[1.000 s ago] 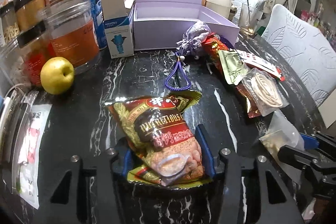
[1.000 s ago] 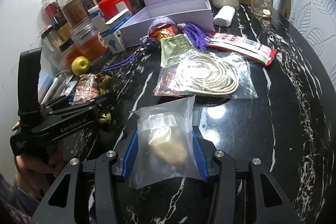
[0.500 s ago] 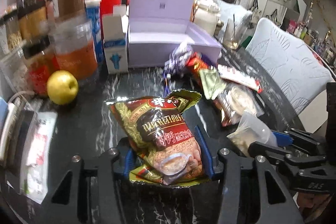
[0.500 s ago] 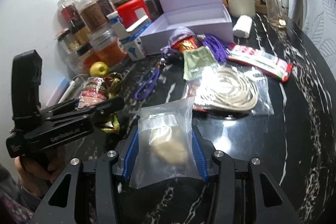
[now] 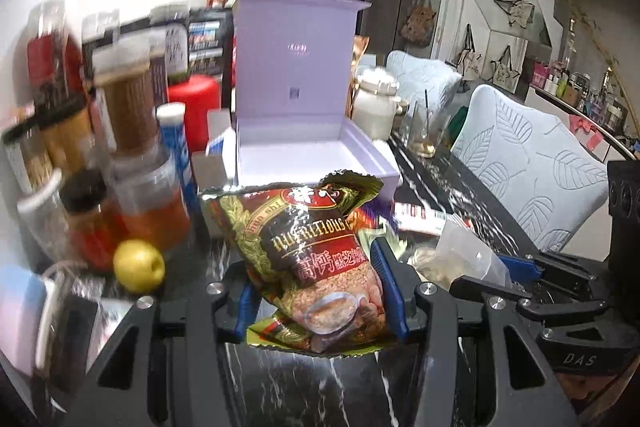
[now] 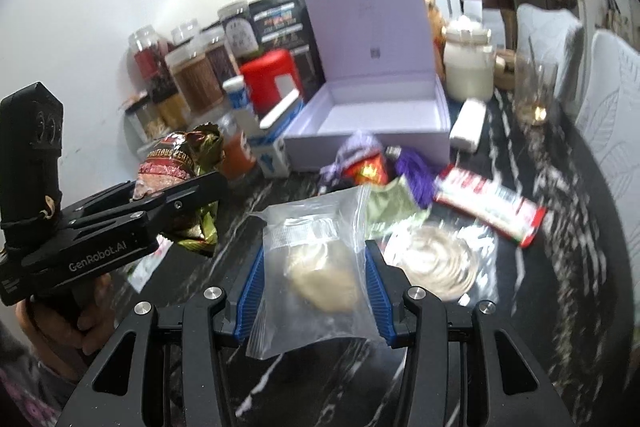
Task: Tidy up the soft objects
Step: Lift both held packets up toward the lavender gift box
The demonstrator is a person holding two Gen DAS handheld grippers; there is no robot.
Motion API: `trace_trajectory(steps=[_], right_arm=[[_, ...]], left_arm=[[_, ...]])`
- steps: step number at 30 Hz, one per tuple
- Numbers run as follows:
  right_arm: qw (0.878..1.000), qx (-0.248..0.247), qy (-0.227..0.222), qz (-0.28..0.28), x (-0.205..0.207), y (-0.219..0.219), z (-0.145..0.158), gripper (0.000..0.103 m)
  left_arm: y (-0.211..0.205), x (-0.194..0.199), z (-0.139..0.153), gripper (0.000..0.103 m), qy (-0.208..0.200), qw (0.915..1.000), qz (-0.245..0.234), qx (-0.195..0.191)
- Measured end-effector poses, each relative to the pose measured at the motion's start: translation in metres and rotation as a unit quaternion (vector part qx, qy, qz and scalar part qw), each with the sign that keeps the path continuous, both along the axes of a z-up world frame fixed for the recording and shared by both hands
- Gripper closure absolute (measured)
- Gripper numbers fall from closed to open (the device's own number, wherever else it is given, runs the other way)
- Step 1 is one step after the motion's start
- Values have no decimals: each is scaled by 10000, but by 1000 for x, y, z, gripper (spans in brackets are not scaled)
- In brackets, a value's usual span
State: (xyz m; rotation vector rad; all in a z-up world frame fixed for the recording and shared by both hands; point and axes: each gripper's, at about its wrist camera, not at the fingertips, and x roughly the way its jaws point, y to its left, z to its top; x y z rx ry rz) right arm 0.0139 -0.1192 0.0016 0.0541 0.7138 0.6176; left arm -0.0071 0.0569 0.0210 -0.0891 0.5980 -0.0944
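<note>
snack packet (image 5: 316, 259) clamped by left gripper (image 5: 320, 291); clear bag (image 6: 316, 267) by right gripper (image 6: 314, 287).

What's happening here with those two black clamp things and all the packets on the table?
A person is tidying soft packets using a hand-held tool in each hand. The left tool grips a red snack bag, the right tool a clear plastic bag. Both bags are lifted off the table, near the open purple box.

Two hand-held grippers: left (image 5: 316, 291), right (image 6: 314, 281). One snack bag (image 5: 316, 259), one clear pouch (image 6: 316, 267), one lavender box (image 6: 368, 107). One apple (image 5: 139, 265).
</note>
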Motion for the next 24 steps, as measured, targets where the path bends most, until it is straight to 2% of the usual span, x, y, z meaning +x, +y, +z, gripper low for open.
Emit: trace_trajectory(steps=[9,16,22,24], right_arm=[[9989,-42,-429,-160,23,-3,37,56],[9959,-35,-896,-156,42,-4,70,56],[9917,79,-1281,-125,66,-5,100,56],[9902,111,-1390,-112,75,-4,107,56]], left_arm=[[-8,22,32,53,-452,9988,-110,120],[-5,51,57,53,-718,9973,-185,7],[-5,78,90,53,-1202,9924,-150,208],[-4,88,94,53,-1228,9921,-111,253]])
